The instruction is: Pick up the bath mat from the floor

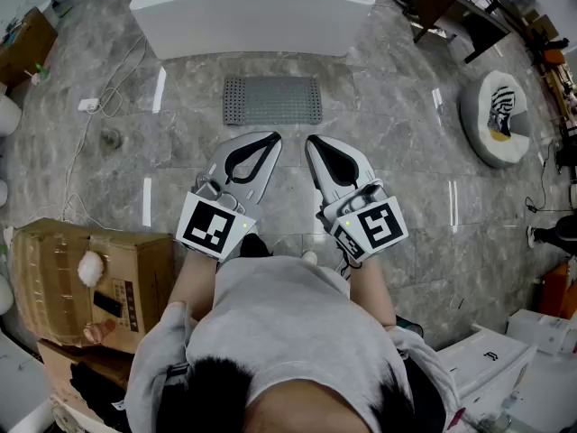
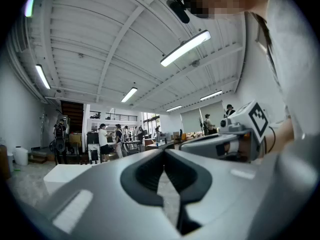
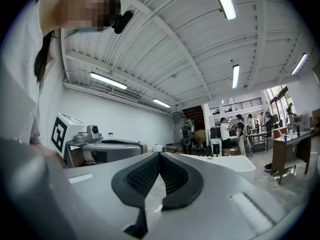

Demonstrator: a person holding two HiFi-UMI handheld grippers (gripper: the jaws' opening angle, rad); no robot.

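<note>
The bath mat (image 1: 272, 100), a grey rectangle covered in small dots, lay flat on the grey marble floor (image 1: 397, 179) at 12 o'clock from the person, its far long edge just short of the white tub (image 1: 252, 7) that stood beyond it. The left gripper (image 1: 273, 137) and the right gripper (image 1: 310, 140) were held side by side over the floor near the mat's near edge. They were apart from it, noses pointing toward 12 o'clock and angled slightly toward each other. In the left gripper view the jaws were together, tips meeting, and the loop between the dark pads framed only floor. In the right gripper view the jaws were likewise closed tip to tip, with bare floor showing through the gap in the textured pads. Each gripper carried a marker cube at its rear, the left cube (image 1: 214, 225) at 7 o'clock from the mat and the right cube (image 1: 374, 226) at 5 o'clock. The person's grey shirt (image 1: 279, 323) filled the 6 o'clock part of the head view. A worn cardboard box (image 1: 90, 278) stood at 8 o'clock, well apart from the mat. A white cable (image 1: 108, 97) trailed over the floor at 10 o'clock. A round cushion (image 1: 494, 115) with a striped item in it lay at 2 o'clock, and a white case (image 1: 487, 359) sat at 4 o'clock. The gripper views also showed a white ribbed ceiling with strip lights (image 2: 185, 48) and several people (image 2: 102, 141) standing at desks far across the room.
</note>
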